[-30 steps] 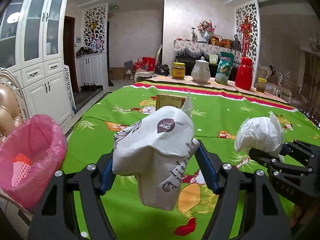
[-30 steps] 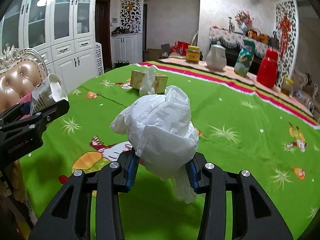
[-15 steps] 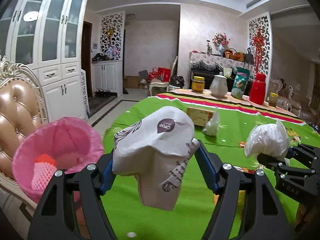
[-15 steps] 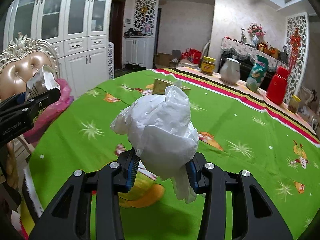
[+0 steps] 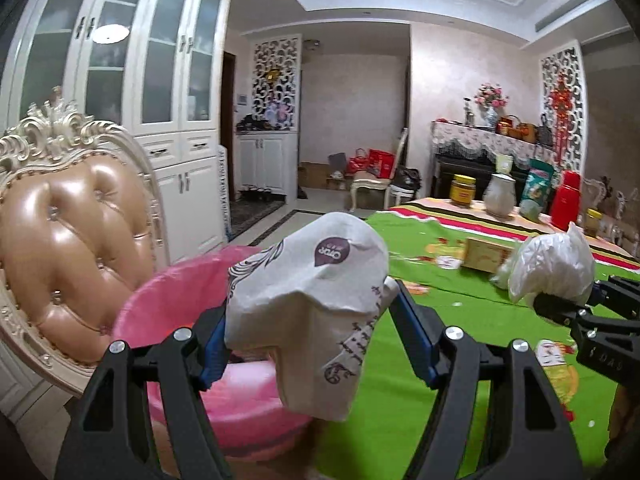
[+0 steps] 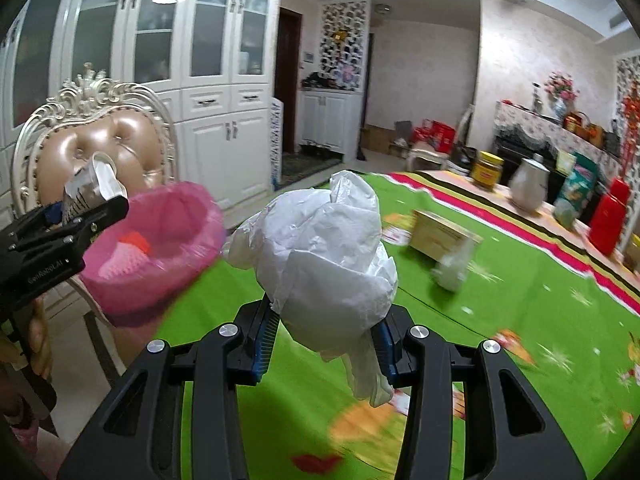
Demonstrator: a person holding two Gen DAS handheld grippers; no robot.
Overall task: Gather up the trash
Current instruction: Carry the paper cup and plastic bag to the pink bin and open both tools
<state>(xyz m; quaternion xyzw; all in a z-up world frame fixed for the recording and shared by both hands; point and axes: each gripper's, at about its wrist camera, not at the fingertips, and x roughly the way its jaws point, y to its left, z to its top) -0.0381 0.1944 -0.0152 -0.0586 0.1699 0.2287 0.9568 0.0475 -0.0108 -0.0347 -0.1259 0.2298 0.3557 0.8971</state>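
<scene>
Left fingers [image 5: 308, 340] clamp paper cup [image 5: 308, 308] | right fingers [image 6: 324, 344] clamp plastic bag [image 6: 324, 264]

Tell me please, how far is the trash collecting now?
Done: red and pink trash already lies in the pink-lined bin. In hand: the left gripper grips a crushed paper cup, the right gripper a crumpled white plastic bag. Left: drop both in; a tissue wad remains beside the tissue box.

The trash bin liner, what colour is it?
Pink liner, best in the right wrist view.
</scene>
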